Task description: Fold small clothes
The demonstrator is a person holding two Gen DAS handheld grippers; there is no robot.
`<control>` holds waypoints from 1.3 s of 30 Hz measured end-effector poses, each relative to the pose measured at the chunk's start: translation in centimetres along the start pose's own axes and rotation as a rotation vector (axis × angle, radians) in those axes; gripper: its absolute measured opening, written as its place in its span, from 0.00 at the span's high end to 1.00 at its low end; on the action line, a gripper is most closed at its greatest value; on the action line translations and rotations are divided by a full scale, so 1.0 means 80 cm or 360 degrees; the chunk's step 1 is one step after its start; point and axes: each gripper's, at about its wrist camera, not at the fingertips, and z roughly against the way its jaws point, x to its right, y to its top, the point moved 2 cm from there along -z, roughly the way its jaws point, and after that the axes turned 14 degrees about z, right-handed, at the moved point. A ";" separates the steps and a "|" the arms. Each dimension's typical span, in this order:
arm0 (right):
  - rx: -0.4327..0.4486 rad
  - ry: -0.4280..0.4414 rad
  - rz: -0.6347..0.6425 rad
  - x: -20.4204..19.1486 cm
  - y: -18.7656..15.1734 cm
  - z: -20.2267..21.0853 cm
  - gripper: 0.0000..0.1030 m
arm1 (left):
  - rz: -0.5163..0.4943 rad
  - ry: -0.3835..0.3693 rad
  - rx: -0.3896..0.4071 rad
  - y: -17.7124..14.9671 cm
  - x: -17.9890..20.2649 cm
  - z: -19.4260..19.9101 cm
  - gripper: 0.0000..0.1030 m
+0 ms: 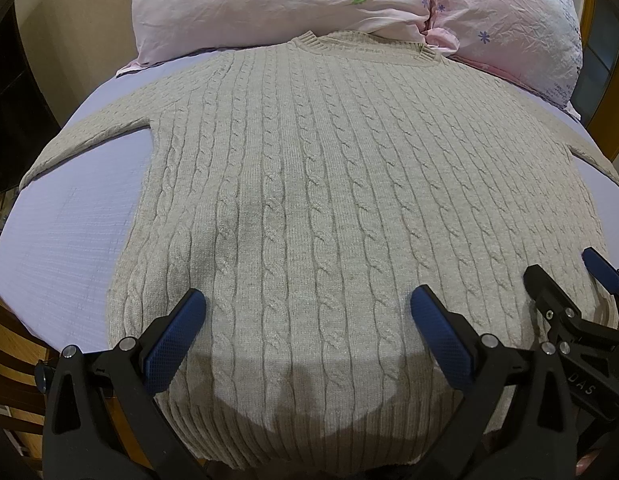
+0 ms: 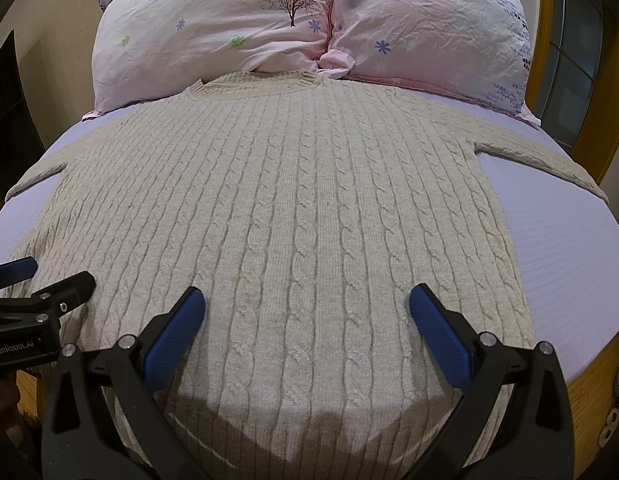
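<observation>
Clearly "GenRobot.AI" on left gripper (image 2: 13, 280).

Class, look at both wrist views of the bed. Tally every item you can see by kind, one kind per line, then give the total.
Sweater: 1, the beige cable-knit sweater, spread flat.
Pillows: 2, the left pink pillow and the right pink pillow.
Bed sheet: 1, the lavender sheet.
Hand-held grippers: 2, the left hand-held gripper and the right hand-held gripper, both open.
Total: 6
</observation>
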 end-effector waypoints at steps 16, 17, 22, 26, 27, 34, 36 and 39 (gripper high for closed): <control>-0.0001 0.0000 0.0000 0.000 0.000 -0.001 0.02 | -0.0001 0.0000 0.0005 0.001 0.000 0.000 0.01; -0.0002 0.0000 0.0000 0.000 0.000 -0.001 0.02 | -0.0001 0.0000 0.0005 0.001 0.000 0.000 0.01; -0.0002 0.0000 0.0000 0.000 0.000 -0.001 0.02 | -0.0001 0.0000 0.0006 0.001 0.000 0.000 0.01; -0.0002 0.0000 0.0000 0.000 0.000 -0.001 0.02 | -0.0001 -0.0001 0.0007 0.001 0.000 0.000 0.01; -0.0002 0.0000 0.0000 0.000 0.000 -0.001 0.02 | -0.0001 0.0000 0.0007 0.001 0.000 0.000 0.01; -0.0002 0.0000 0.0000 -0.001 -0.001 -0.001 0.02 | 0.0000 -0.0001 0.0010 0.008 -0.002 0.006 0.01; -0.0002 0.0000 0.0000 -0.001 -0.001 -0.001 0.02 | 0.0000 -0.0002 0.0011 0.007 -0.002 0.006 0.01; -0.0002 -0.0001 0.0000 -0.001 -0.001 -0.001 0.02 | 0.0000 -0.0002 0.0012 0.009 -0.002 0.006 0.01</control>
